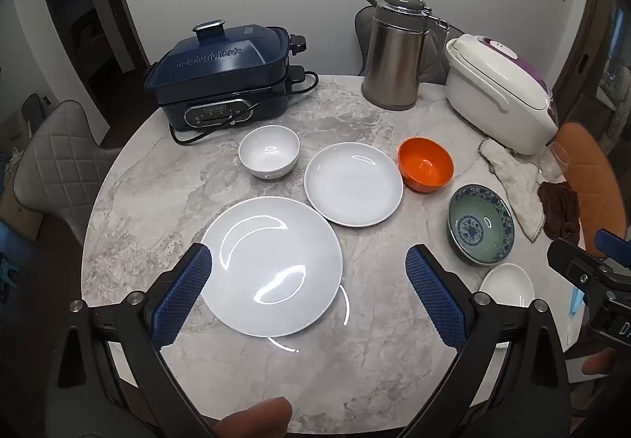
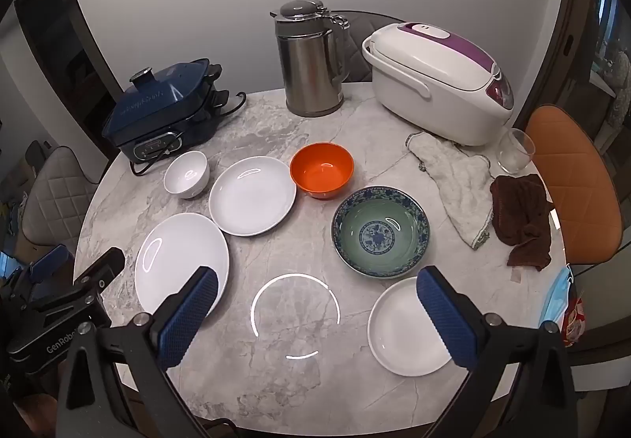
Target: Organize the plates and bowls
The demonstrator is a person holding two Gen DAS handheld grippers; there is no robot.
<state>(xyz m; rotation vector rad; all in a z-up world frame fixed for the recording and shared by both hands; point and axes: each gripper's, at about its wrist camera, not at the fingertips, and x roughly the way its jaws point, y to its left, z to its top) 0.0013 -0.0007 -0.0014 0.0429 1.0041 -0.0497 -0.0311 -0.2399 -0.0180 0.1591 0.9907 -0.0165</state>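
Both grippers hang spread wide and empty over a round marble table [image 1: 130, 177] set with plates and bowls.

Left wrist view: the left gripper [image 1: 308, 292] gapes wide, holding nothing, above the near edge of the big plate [image 1: 272, 264]. Farther off lie the mid plate [image 1: 353, 183], white bowl [image 1: 269, 150] to its left, orange bowl [image 1: 425, 163] to its right, and the blue bowl [image 1: 480, 223] at right.
Right wrist view: the right gripper [image 2: 317, 317] is likewise wide and empty over bare marble, the small plate [image 2: 402, 331] just under its right finger, the blue bowl beyond.
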